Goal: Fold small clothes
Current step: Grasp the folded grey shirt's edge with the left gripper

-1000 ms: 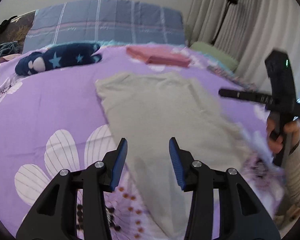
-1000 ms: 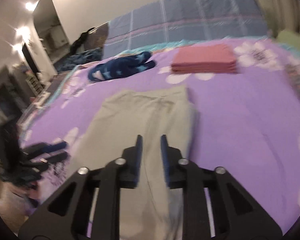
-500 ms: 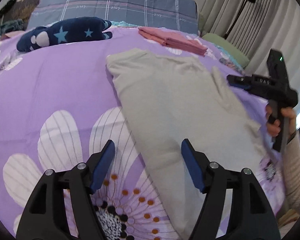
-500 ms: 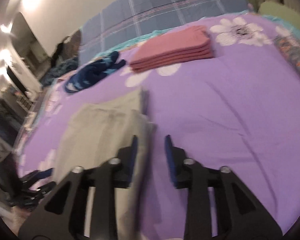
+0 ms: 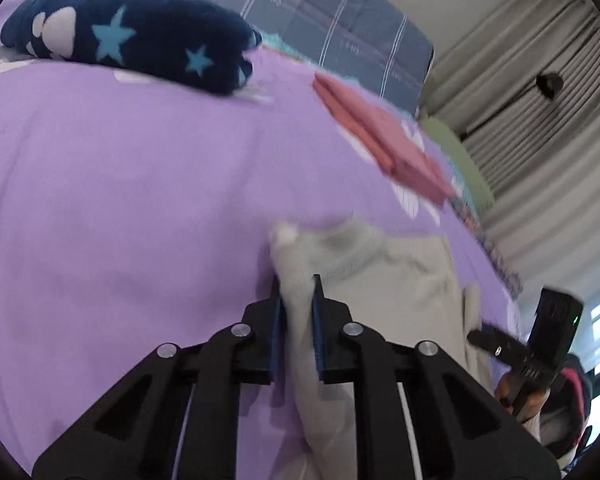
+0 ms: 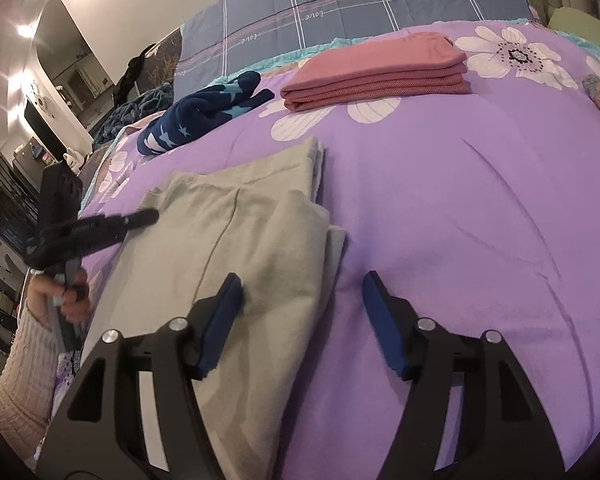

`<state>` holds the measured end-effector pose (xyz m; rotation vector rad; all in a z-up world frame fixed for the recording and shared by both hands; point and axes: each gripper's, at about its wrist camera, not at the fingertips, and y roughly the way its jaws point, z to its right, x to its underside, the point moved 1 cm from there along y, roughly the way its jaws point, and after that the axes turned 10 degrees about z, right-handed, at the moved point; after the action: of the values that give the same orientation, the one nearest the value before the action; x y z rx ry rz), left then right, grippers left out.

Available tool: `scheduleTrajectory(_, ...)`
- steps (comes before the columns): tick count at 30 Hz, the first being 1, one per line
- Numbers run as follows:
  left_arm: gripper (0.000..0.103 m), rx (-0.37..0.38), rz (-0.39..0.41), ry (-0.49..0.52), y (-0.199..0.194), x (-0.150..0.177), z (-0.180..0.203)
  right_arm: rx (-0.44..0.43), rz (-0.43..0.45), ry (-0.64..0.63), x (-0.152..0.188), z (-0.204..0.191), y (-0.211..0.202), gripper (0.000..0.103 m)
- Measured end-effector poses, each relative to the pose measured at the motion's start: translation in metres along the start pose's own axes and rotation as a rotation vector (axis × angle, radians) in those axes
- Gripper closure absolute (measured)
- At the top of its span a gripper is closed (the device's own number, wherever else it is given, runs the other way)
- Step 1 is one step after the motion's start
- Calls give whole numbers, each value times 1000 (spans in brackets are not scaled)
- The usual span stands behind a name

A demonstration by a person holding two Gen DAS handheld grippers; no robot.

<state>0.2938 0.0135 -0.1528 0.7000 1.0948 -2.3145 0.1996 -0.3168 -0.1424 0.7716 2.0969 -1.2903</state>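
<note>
A pale grey-green garment [image 6: 240, 248] lies on the purple flowered bedspread [image 6: 460, 208], partly folded with a layer turned over on its right side. In the left wrist view my left gripper [image 5: 297, 292] is shut on the garment's [image 5: 380, 280] far left corner, which bunches up between the blue pads. My right gripper [image 6: 302, 292] is open, its left finger over the garment's right edge and its right finger over bare bedspread. The right gripper also shows in the left wrist view [image 5: 484, 336], and the left gripper in the right wrist view [image 6: 148, 216].
A folded pink stack [image 6: 376, 72] and a navy star-patterned bundle [image 6: 204, 112] lie further up the bed, below a blue plaid pillow [image 6: 360, 4]. A green cushion [image 5: 456, 152] and curtains [image 5: 540, 112] stand on the right. Room furniture shows at the left of the right wrist view.
My left gripper moved forward to the garment's far corner and closed on it. My right gripper opened wide and came down at the garment's right edge.
</note>
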Motion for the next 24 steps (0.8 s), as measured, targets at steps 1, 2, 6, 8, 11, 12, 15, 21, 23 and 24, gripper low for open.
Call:
scheduleTrajectory(1, 89, -2, 27, 2, -5, -2, -2, -4, 4, -2, 1, 0, 0, 39)
scheduleTrajectory(2, 89, -9, 45, 2, -10, -2, -3, -8, 9, -6, 1, 1, -1, 39)
scheduleTrajectory(6, 88, -62, 107, -28, -40, -2, -12, -11, 11, 8, 0, 0, -6, 39)
scheduleTrajectory(8, 67, -1, 68, -17, -57, 10, -5, -30, 5, 34, -1, 2, -15, 40)
scheduleTrajectory(11, 35, 50, -33, 86, -66, 40, 21, -116, -16, 60, 1, 2, -34, 41)
scheduleTrajectory(12, 34, 73, -78, 112, -67, 52, 28, -144, -31, 60, 1, 2, -39, 41)
scheduleTrajectory(15, 26, 107, -155, 193, -64, 88, 49, -223, -141, 67, 15, 4, -41, 41)
scheduleTrajectory(21, 22, 99, -151, 302, -52, 93, 64, -305, -161, 148, 14, 20, -24, 44)
scheduleTrajectory(23, 22, 103, -150, 323, -39, 86, 67, -323, -184, 139, 7, 18, -6, 49)
scheduleTrajectory(24, 23, 105, -148, 335, -36, 85, 67, -319, -196, 119, 4, 15, 4, 51)
